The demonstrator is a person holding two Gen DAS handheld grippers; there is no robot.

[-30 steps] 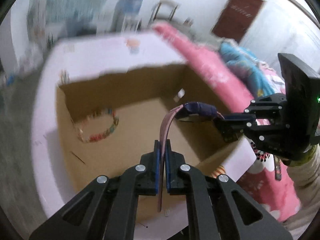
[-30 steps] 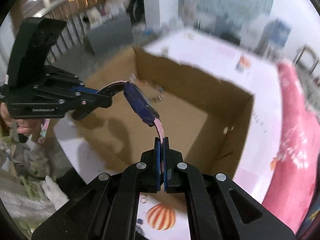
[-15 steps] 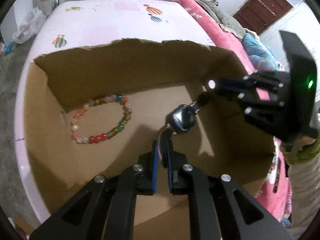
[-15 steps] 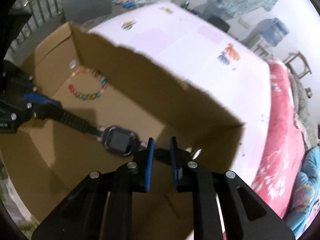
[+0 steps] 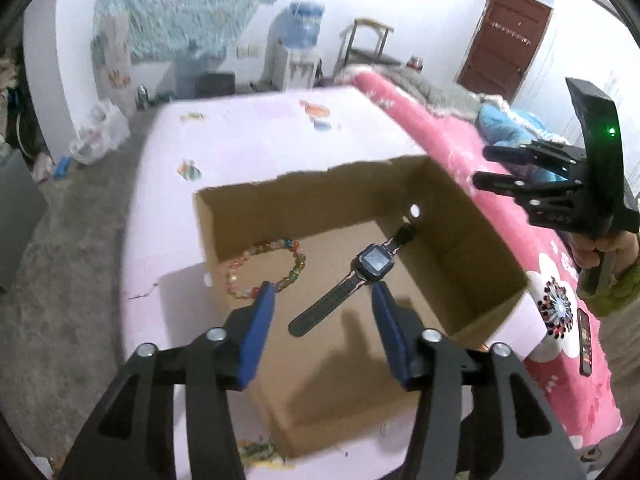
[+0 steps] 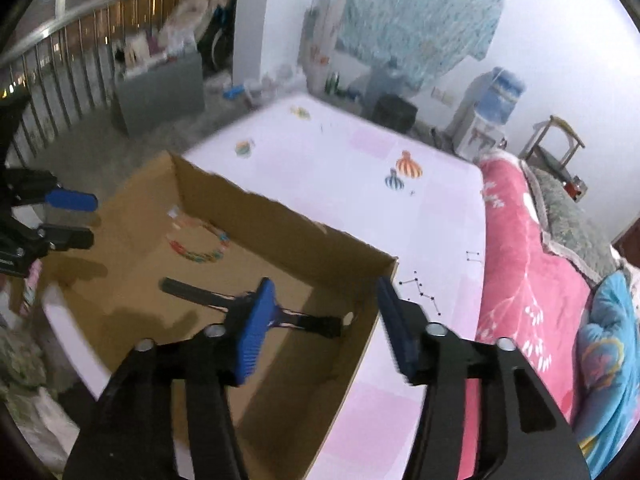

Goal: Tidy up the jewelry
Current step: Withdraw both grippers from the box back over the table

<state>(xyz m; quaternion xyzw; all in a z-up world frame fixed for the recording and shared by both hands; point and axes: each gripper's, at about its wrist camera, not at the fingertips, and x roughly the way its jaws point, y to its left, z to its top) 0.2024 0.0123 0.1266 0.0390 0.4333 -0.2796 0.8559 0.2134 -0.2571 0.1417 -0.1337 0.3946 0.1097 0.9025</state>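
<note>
A dark smartwatch (image 5: 362, 276) with a black strap lies flat on the floor of an open cardboard box (image 5: 280, 200), beside a bracelet of coloured beads (image 5: 266, 268). My left gripper (image 5: 322, 296) hangs above the box, its jaws opening, nothing between them. My right gripper (image 6: 324, 296) is over the box's right wall, jaws opening and empty; its left finger hides the watch face, so only the strap (image 6: 192, 292) shows, with the bracelet (image 6: 200, 246) behind. Each gripper also shows in the other's view: the right gripper (image 5: 500, 168), held by a hand, and the left gripper (image 6: 74, 220).
The box stands on a pale pink table (image 6: 360, 168) printed with small balloons. A pink bedcover (image 6: 520, 260) lies along the table's right side. A water dispenser (image 5: 296, 40), a chair (image 6: 554, 136) and a brown door (image 5: 504, 36) stand beyond. Grey floor (image 5: 60, 280) lies left.
Both grippers let go of the watch strap and opened. The watch now lies on the box floor. Both grippers have risen away from it.
</note>
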